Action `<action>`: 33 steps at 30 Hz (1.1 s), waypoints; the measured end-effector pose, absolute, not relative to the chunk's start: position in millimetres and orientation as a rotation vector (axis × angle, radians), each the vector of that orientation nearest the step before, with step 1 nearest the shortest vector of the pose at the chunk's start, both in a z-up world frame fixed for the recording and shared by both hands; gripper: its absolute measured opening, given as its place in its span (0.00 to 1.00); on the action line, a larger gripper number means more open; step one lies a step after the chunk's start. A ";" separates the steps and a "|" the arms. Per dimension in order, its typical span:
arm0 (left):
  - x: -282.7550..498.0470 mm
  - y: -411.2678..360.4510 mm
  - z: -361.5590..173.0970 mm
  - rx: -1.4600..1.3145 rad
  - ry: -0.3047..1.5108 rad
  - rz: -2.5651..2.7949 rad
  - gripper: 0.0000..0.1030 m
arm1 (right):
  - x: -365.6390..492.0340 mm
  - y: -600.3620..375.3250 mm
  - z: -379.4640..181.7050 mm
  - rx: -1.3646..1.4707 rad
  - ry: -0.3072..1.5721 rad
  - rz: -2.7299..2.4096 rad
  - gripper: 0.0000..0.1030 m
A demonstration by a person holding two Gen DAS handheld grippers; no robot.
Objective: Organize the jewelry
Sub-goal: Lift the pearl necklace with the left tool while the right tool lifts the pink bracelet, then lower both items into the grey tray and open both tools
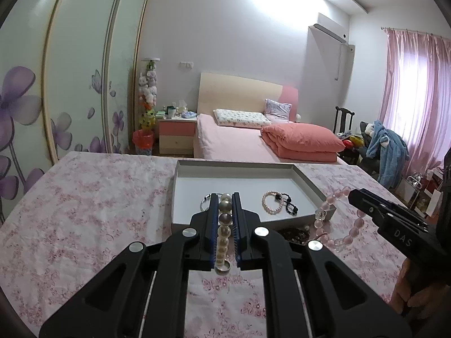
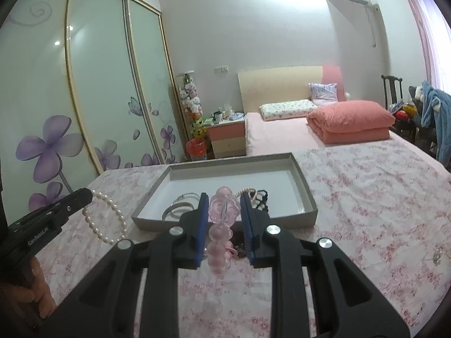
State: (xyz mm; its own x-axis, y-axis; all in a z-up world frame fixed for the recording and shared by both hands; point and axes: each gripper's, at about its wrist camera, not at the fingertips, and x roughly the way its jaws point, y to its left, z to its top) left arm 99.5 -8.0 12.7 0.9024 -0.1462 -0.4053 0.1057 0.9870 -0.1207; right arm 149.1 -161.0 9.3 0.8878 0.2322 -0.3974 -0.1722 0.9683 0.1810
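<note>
My left gripper point(image 1: 225, 197) is shut on a white pearl bracelet point(image 1: 224, 231), held above the table just before the grey tray point(image 1: 253, 166). It also shows in the right wrist view point(image 2: 105, 217). My right gripper point(image 2: 222, 197) is shut on a pink bead bracelet point(image 2: 222, 225), which hangs at the tray's near right corner in the left wrist view point(image 1: 341, 222). In the tray lie silver bangles point(image 2: 180, 207), a small pearl bracelet point(image 1: 270, 201) and a black bead bracelet point(image 1: 289, 204).
The table has a pink floral cloth point(image 1: 98, 211). A dark piece of jewelry point(image 1: 296, 233) lies on the cloth in front of the tray. A small sparkly item point(image 2: 438, 255) lies at the right. A bed point(image 1: 239, 140) and wardrobe stand behind.
</note>
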 end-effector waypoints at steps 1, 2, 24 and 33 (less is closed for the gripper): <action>98.8 -7.7 13.0 -0.097 0.425 -0.130 0.10 | 148.5 -160.3 11.4 0.139 0.421 0.207 0.22; 99.0 -7.3 13.5 -0.097 0.422 -0.128 0.10 | 148.1 -160.0 13.5 0.136 0.411 0.204 0.22; 125.0 -22.4 26.6 -0.059 0.363 -0.132 0.10 | 178.9 -158.7 47.7 0.108 0.268 0.134 0.22; 167.0 -28.6 18.7 -0.070 0.393 -0.145 0.10 | 233.6 -161.2 33.2 0.132 0.319 0.123 0.22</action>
State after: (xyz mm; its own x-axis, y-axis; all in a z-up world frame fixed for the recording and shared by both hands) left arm 167.0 -28.6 18.7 0.9134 -0.1543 -0.3766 0.1270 0.9872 -0.0963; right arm 233.6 -161.2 33.2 0.9423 0.1410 -0.3037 -0.0993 0.9839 0.1489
